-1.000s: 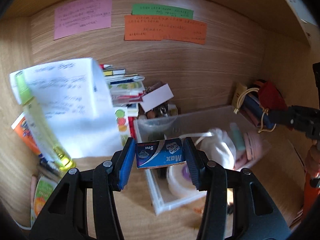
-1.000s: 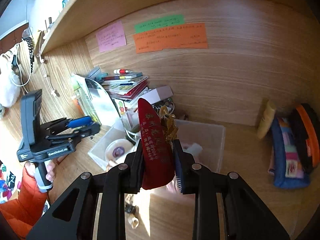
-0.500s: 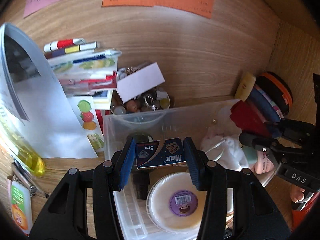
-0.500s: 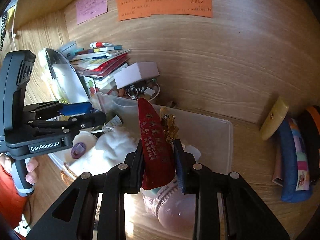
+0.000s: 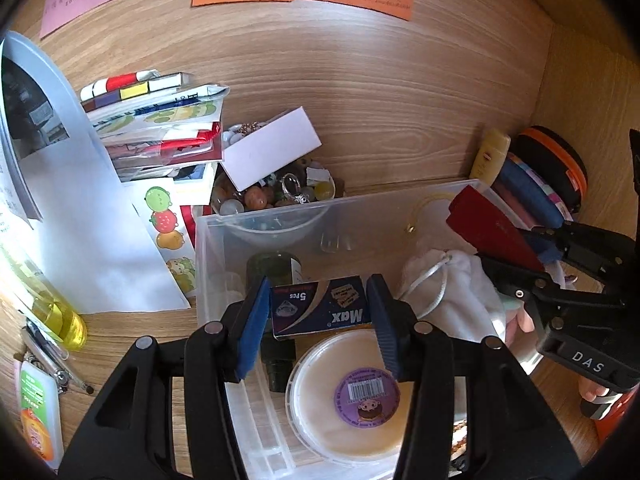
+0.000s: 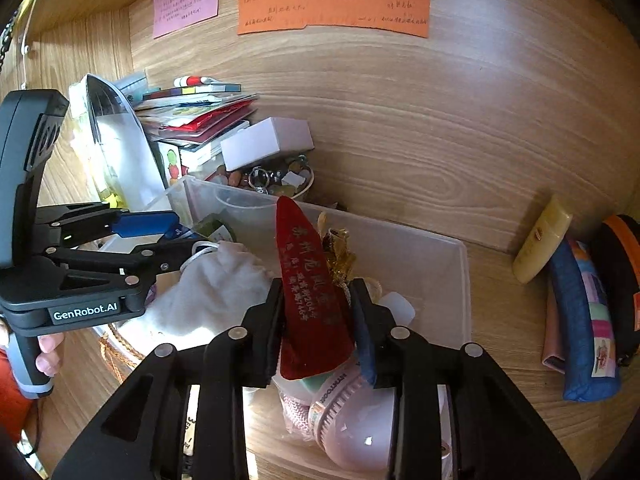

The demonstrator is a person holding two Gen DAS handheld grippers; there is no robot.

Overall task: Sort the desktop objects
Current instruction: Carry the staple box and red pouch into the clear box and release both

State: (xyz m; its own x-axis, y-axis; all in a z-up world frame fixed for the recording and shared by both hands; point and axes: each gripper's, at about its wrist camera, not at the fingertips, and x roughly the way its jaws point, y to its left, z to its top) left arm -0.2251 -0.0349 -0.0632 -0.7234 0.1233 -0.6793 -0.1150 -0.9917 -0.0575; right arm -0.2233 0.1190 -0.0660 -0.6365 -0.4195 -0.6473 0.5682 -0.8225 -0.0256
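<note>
The left gripper (image 5: 318, 312) has its fingers closed on a small blue box (image 5: 320, 308), held flat right above the clear bin (image 5: 208, 264). The right gripper (image 6: 316, 320) pinches a red pouch (image 6: 308, 292), pointing up, also over the bin.

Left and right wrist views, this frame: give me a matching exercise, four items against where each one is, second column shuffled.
Items:
1. blue Max box
2. red pouch
3. round lidded tub
4. yellow tube

Places:
A. leaning on the back wall, outside the clear bin
B. lying in the bin, barcode sticker up
C. clamped in the right gripper
D. clamped in the left gripper

Pairs: 1-D, 2-C, 3-B, 4-A
</note>
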